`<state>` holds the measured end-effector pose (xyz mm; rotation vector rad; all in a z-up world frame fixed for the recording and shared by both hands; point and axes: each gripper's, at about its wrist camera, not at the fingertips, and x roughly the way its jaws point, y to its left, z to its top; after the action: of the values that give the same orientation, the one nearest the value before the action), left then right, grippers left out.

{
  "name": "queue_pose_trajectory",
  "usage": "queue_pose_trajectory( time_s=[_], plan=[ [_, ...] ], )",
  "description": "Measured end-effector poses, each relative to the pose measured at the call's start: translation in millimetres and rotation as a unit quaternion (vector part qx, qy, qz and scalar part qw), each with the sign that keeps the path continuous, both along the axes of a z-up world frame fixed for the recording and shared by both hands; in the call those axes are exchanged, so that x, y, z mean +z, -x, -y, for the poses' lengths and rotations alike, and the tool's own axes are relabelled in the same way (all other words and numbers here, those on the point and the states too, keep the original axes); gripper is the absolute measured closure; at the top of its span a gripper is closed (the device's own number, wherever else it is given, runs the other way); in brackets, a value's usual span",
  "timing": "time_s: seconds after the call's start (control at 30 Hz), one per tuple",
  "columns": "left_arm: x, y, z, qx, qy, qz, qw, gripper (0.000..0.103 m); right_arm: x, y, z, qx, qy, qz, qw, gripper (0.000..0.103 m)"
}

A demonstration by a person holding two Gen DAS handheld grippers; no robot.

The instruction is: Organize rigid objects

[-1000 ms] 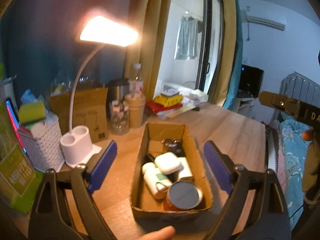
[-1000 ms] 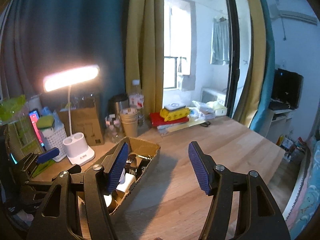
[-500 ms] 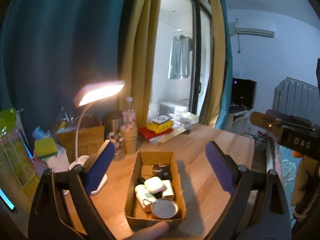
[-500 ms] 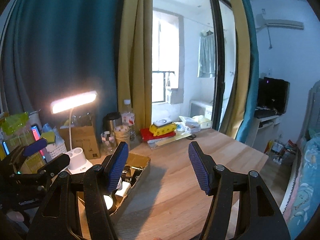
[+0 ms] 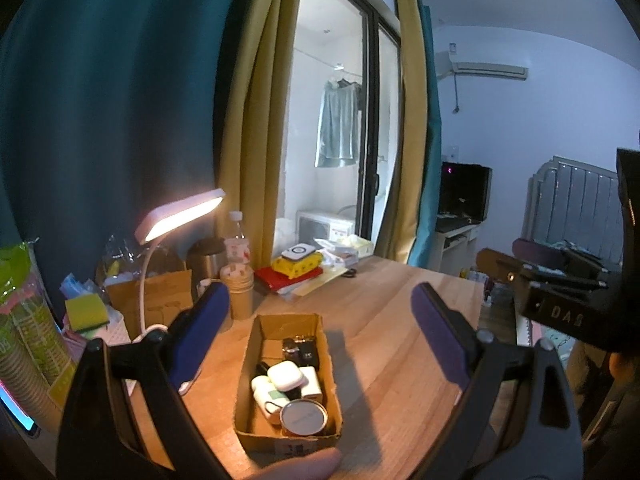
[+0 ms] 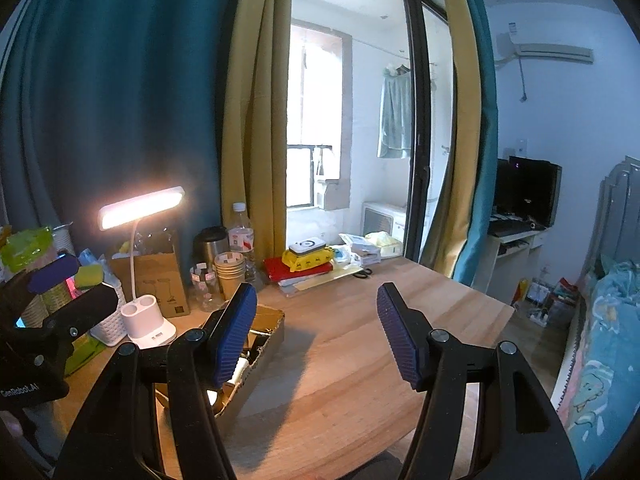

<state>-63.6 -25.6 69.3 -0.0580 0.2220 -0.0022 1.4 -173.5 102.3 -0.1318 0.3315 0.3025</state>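
Note:
A shallow cardboard box (image 5: pixel 244 408) sits on the wooden desk (image 5: pixel 384 336). It holds a round tin can (image 5: pixel 303 417), a white earbud case (image 5: pixel 286 375), a white bottle (image 5: pixel 267 397) and small dark items (image 5: pixel 301 350). My left gripper (image 5: pixel 320 332) is open and empty, raised above and behind the box. My right gripper (image 6: pixel 317 334) is open and empty, high over the desk to the right of the box (image 6: pixel 269 332). Its left finger hides most of the box. The left gripper's body shows in the right wrist view (image 6: pixel 52 320).
A lit desk lamp (image 5: pixel 180 216) stands left of the box. Behind it are a cardboard carton (image 5: pixel 160 300), paper cups (image 5: pixel 239 292), a bottle (image 5: pixel 237 240) and a white basket (image 6: pixel 114 320). Books and a yellow pack (image 5: pixel 298 266) lie at the desk's back. A bed (image 6: pixel 600 340) is on the right.
Both grippers have risen and pulled back from the box, so the box looks smaller and lower in both views. Both stayed open and empty.

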Motion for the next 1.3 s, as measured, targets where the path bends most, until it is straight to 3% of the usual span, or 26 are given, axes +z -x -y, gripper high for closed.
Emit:
queue_pose_trajectory(
  time_s=[1.3],
  plan=[
    [-11,-12,2,-0.018,0.005,-0.042,0.9989,0.009,-14,-6,2,0.001,0.003,-0.021,1.0,0.036]
  ],
)
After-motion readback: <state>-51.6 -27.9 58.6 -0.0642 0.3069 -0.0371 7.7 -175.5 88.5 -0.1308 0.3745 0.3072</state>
